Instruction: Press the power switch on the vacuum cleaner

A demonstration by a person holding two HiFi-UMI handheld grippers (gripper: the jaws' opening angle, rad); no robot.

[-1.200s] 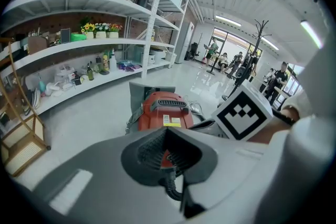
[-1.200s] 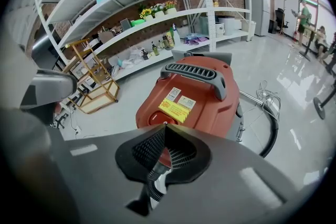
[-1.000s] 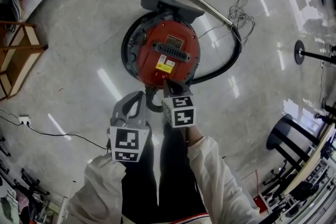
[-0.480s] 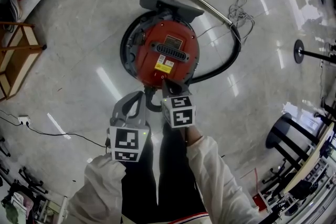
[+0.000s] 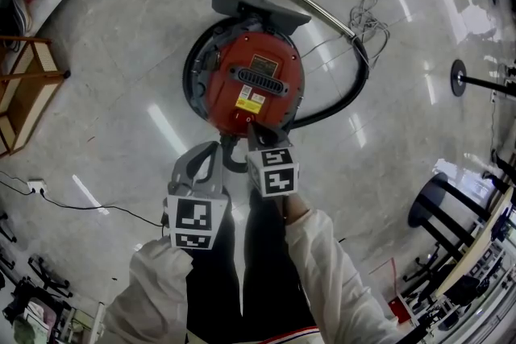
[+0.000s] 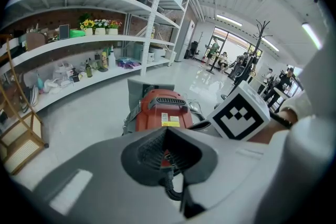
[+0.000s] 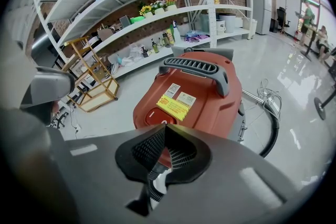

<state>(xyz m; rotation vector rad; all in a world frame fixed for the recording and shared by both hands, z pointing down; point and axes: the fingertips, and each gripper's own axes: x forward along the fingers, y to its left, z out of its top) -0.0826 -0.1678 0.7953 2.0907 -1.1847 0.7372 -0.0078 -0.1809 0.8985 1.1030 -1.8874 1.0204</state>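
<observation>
Standing over the red vacuum cleaner (image 5: pixel 254 76), you hold both tools pointed down at it. The right tool (image 5: pixel 252 127) has its jaws pressed together, nothing between them, and its tip sits right at the red power switch (image 7: pixel 154 117) on the near edge of the canister lid, just below the yellow label (image 7: pixel 172 106). Whether the tip actually touches the switch cannot be told. The left tool (image 5: pixel 211 147) is also closed and empty, hanging just beside the right one, short of the canister.

White shelves (image 7: pixel 157 13) along the wall carry bottles (image 7: pixel 157 42) and pots of yellow flowers (image 7: pixel 149 8); a wooden rack (image 5: pixel 24 93) stands near them, its contents too small to tell.

The vacuum cleaner rests on a glossy pale floor (image 5: pixel 121 28), with its black hose (image 5: pixel 347 97) curving round the right side to a metal wand (image 5: pixel 310 4) and a grey floor head (image 5: pixel 254 2). A loose coil of cord (image 5: pixel 367 20) lies beside the wand.

Against half a second ago little differs — both tools and the canister sit as they did.
</observation>
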